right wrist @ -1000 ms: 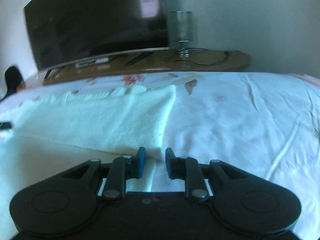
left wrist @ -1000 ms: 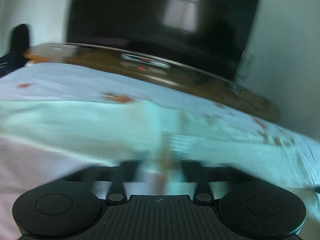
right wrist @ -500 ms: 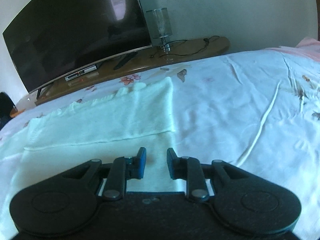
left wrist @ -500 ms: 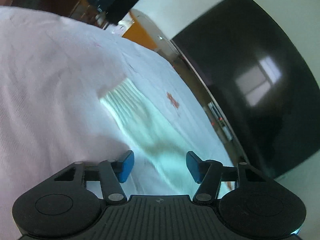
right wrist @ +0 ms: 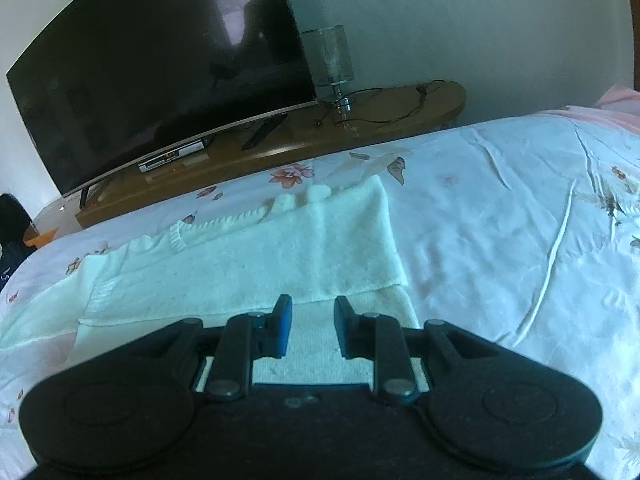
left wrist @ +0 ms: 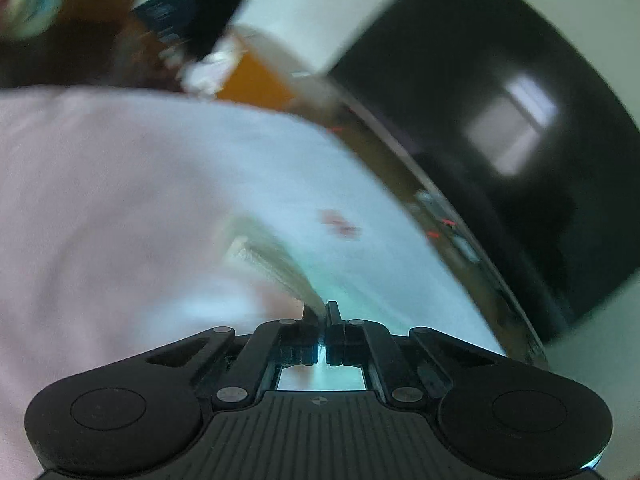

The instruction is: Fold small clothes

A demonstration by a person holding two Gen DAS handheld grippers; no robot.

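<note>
One pale knitted garment (right wrist: 256,256) lies flat on the flowered bedsheet (right wrist: 500,216); we see its long axis running across the right wrist view, from the low left edge up to a straight end on the right, roughly parallel to the wooden TV shelf (right wrist: 304,136) and the dark television (right wrist: 160,60) beyond; a folded layer sits on top, its lower edge crossing just past our fingertips. Our right claw (right wrist: 308,316) hovers over the garment's near part with its jaws a little apart, cloth showing between and below them, nothing gripped. Our left claw (left wrist: 320,312) has just been closing and its jaws are pressed together on a ribbed edge of the same garment (left wrist: 276,264); that edge runs away up-left from the tips; this view is blurred.
</note>
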